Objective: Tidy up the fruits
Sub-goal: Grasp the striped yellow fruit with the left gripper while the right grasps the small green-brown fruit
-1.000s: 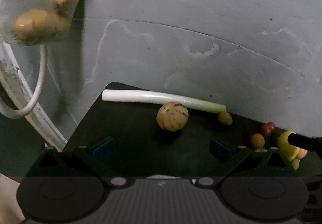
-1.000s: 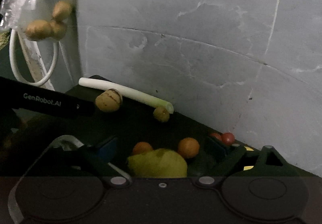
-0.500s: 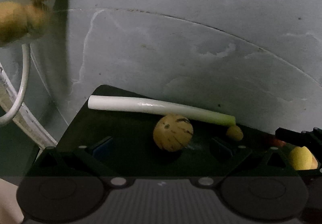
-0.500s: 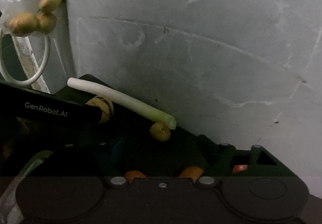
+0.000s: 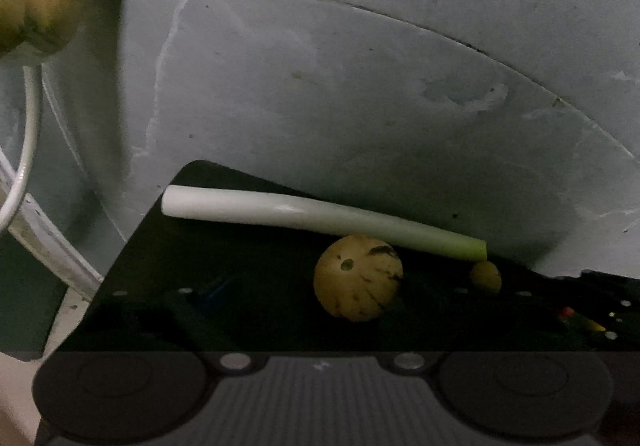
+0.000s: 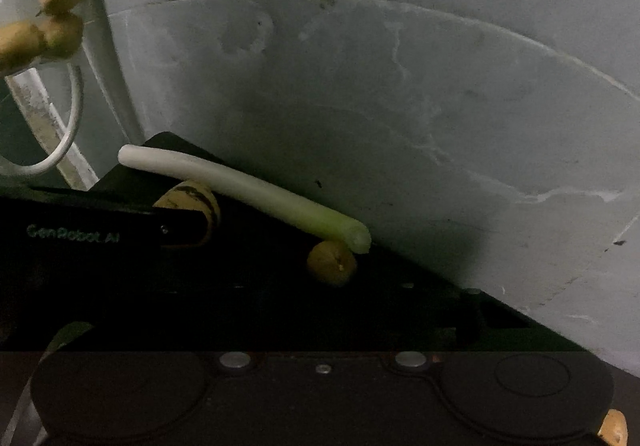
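Striped melon (image 5: 357, 278) is seen on the dark counter (image 5: 248, 258) dead ahead of the left claw (image 5: 320, 310), between its closing jaws, untouched, leek (image 5: 320, 215) just behind; right claw closing, its contents hidden

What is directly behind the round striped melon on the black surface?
A leek lies behind the striped melon, against the grey wall. Whether the two touch is hidden by the melon.

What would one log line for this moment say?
left gripper: closing, melon between jaws | right gripper: closing, contents hidden | leek: lying by wall
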The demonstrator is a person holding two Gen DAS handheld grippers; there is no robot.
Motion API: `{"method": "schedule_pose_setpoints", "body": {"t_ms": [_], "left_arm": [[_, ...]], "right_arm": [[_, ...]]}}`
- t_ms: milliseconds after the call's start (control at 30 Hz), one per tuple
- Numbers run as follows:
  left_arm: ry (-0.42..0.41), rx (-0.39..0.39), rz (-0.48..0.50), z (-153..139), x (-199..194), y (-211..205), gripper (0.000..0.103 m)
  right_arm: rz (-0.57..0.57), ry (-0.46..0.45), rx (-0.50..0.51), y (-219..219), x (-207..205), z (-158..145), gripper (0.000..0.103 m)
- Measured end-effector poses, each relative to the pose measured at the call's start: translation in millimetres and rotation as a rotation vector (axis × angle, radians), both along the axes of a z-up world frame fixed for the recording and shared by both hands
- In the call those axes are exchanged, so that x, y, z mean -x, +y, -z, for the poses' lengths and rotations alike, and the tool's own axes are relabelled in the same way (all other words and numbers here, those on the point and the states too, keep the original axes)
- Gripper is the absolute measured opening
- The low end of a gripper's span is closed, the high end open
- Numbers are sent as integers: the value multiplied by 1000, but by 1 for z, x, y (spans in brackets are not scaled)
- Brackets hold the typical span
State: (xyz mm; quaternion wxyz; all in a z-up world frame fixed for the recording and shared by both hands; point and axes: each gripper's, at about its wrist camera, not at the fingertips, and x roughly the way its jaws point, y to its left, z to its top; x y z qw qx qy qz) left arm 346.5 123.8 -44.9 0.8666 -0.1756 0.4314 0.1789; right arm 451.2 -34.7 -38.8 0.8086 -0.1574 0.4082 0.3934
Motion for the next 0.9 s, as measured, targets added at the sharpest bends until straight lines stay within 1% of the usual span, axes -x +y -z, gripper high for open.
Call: {"method": "schedule_pose_setpoints", "body": {"t_ms": [133, 200, 267, 300, 367, 600, 733, 900], "left_arm": [[-9, 29, 23, 2, -5, 2, 77], [-13, 25, 28, 2, -6, 2, 75], [-21, 33, 39, 2, -6, 2, 66], [-28, 41, 44, 2, -5, 2, 63], [-34, 53, 45, 2, -4, 2, 54], [-38, 68, 36, 2, 0, 3, 52], [-26, 63, 28, 0, 7, 1, 51], [-12, 81, 14, -1, 22, 2, 51]], "right_arm": [[23, 1, -3, 4, -4, 1, 36], [27, -1, -1, 5, -4, 1, 30], [28, 2, -3, 4, -5, 1, 30], [28, 0, -4, 4, -4, 1, 30], [30, -5, -7, 1, -2, 2, 30], [49, 23, -35, -7, 6, 0, 30], [53, 15, -59, -9, 18, -4, 30], [55, -6, -85, -12, 36, -18, 30]]}}
